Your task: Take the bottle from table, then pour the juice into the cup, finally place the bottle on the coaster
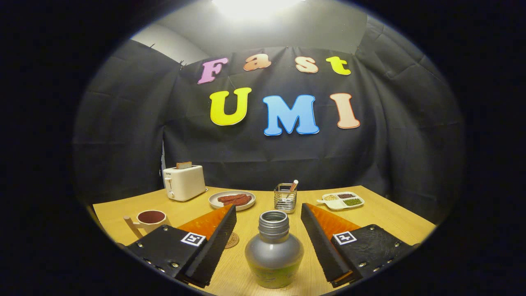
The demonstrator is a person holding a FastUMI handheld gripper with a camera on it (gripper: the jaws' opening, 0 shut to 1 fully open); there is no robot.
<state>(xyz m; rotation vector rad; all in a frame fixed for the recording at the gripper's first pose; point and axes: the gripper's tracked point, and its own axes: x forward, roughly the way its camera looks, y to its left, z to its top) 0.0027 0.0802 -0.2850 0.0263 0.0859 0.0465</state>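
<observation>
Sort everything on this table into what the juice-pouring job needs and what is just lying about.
For the job: bottle, uncapped, standing between the open gripper fingers; cup; coaster, partly hidden behind a finger.

Lying about: toaster with bread, plate of food, wire holder, divided dish.

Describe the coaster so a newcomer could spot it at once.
Start at the wooden table and find the grey bottle standing between the open gripper fingers. Just left of it, peeking past the left finger, lies the coaster. It is the one flat, round, tan disc; the cup and plate nearby have raised rims.
</observation>
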